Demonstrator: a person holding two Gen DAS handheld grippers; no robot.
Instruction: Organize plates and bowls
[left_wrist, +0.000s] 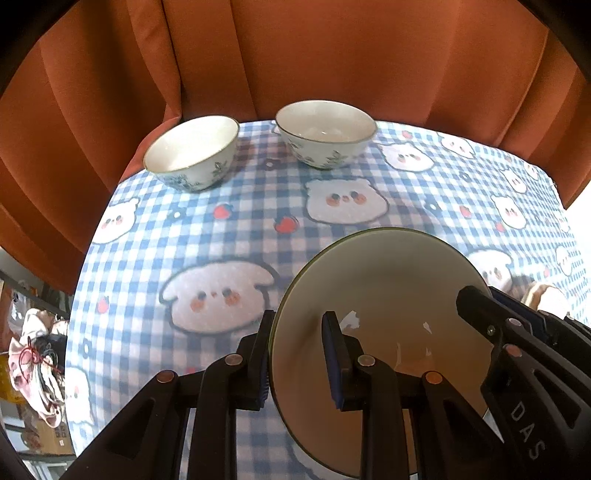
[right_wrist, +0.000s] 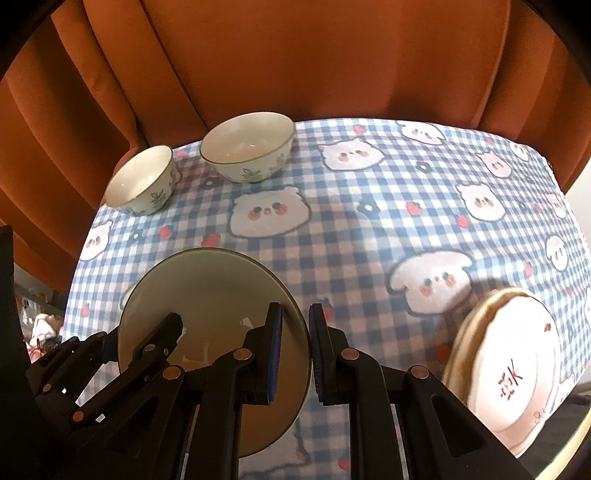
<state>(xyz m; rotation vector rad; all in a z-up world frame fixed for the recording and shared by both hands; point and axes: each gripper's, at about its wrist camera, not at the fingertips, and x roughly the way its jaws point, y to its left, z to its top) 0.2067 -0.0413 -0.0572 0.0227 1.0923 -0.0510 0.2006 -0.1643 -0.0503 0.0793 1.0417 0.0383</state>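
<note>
Two hand-held grippers carry one cream plate (left_wrist: 384, 295) above the table (left_wrist: 229, 236).

Left hand-held gripper (left_wrist: 301, 354) pinches the plate's left rim, right hand-held gripper (right_wrist: 295, 350) its right rim; the round plate tilts, face toward the cameras, far edge raised. Ahead and leftward stand two floral bowls (left_wrist: 192, 153) (left_wrist: 325, 133), apart, before an orange curtain (left_wrist: 332, 55). Right of the right gripper lies a white plate stack (right_wrist: 513, 365).
</note>
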